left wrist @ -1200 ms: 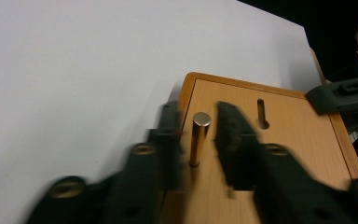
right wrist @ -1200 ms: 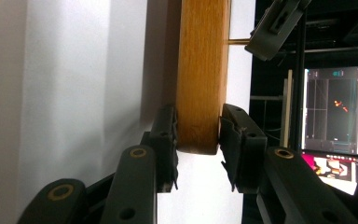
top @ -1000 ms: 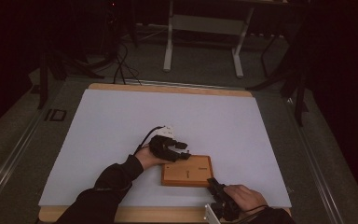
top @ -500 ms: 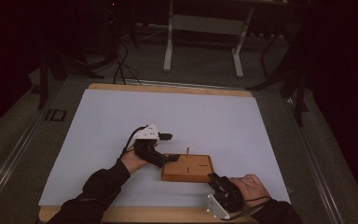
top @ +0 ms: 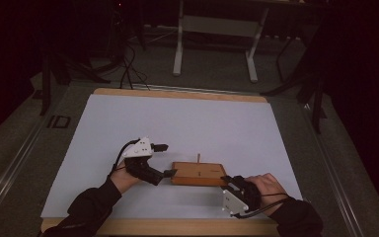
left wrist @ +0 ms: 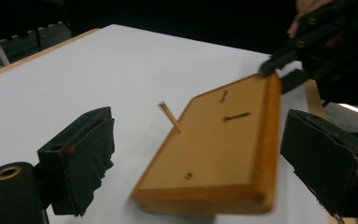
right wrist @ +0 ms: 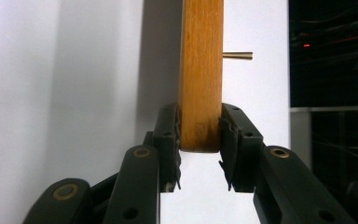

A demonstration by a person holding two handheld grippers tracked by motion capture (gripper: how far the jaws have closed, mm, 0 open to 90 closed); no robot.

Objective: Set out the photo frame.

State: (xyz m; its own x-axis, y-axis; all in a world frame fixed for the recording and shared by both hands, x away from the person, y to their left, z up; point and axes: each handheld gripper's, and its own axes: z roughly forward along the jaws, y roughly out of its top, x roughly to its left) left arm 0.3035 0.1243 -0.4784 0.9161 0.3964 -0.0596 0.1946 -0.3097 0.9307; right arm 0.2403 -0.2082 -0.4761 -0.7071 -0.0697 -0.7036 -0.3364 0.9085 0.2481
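Right gripper [top: 225, 179] clamps the wooden board [top: 198, 173]; left gripper [top: 170, 173] is wide open at its other end.

Board sits near the front of the white table [top: 187, 123], its right end pinched between the right jaws. A thin wooden peg [top: 198, 157] stands up from the board's far edge. Left jaws spread wide beside the board's left end, gripping nothing.

In the lower left of the high view the left gripper [top: 167, 159] is held level, its jaws spread wide apart and pointing right. At lower right the right gripper [top: 224, 179], gripped by the right hand [top: 268, 187], has its jaws clamped on the wooden block [top: 198, 173].
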